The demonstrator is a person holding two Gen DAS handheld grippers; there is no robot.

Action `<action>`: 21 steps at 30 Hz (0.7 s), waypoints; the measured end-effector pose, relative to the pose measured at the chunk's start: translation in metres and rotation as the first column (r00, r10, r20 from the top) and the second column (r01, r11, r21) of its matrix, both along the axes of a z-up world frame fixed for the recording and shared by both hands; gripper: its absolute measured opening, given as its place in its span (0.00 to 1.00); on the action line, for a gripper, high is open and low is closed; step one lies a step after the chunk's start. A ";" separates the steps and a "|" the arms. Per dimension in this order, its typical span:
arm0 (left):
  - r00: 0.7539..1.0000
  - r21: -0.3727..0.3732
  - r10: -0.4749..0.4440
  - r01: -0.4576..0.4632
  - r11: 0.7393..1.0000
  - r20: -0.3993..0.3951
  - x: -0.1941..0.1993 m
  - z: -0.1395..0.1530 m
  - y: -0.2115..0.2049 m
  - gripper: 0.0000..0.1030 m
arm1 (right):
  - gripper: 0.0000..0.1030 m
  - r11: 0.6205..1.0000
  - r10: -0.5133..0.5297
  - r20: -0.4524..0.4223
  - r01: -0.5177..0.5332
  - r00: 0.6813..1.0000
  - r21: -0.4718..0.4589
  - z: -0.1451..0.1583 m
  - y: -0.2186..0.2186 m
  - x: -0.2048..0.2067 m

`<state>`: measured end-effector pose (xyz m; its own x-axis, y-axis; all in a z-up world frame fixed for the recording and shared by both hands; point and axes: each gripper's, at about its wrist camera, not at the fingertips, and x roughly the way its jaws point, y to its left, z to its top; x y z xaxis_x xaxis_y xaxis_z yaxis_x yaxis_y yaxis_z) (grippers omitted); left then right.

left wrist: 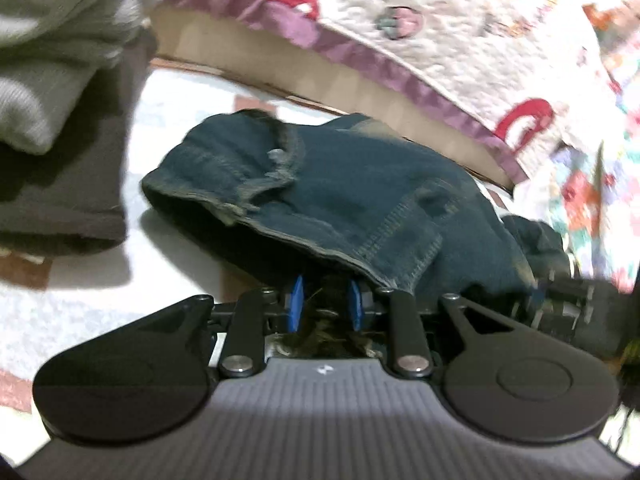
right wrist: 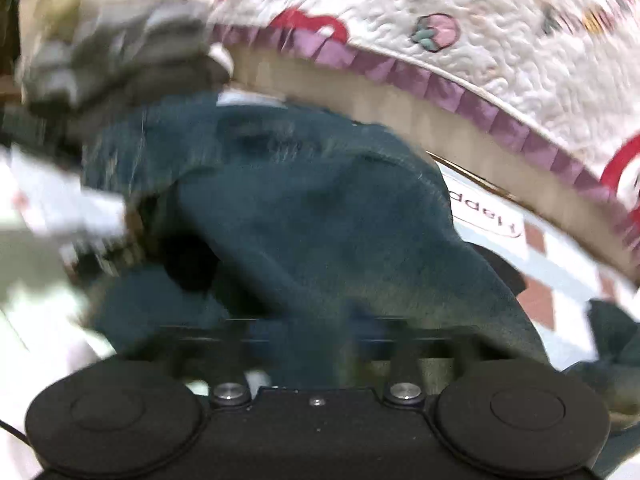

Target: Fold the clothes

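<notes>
Dark blue jeans [left wrist: 360, 200] lie crumpled on the patterned floor mat [left wrist: 80, 300], the waistband and a frayed edge turned toward the left. My left gripper [left wrist: 326, 300] sits at their near edge. Its blue pads [left wrist: 298, 300] stand a little apart, with frayed denim lying loosely between them. In the right wrist view the picture is blurred and the jeans [right wrist: 300, 220] drape over the right gripper [right wrist: 316, 332]. They hide its fingers, which seem closed together, and I cannot see any cloth pinched between them.
A bed with a white quilted cover [left wrist: 420, 12] and purple frill [left wrist: 360, 52] overhangs the far side. At the left rises a pile of grey and brown clothes [left wrist: 52, 120]. The mat [right wrist: 540, 260] has pink squares and printed lettering.
</notes>
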<state>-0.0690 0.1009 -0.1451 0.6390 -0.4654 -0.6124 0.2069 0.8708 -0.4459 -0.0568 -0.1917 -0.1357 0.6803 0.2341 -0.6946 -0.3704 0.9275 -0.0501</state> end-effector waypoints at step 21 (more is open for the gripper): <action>0.909 0.124 -0.338 0.317 0.940 0.245 -0.038 0.016 -0.083 0.54 | 0.07 0.794 0.067 0.037 -0.076 0.997 0.603 0.051 -0.050 -0.007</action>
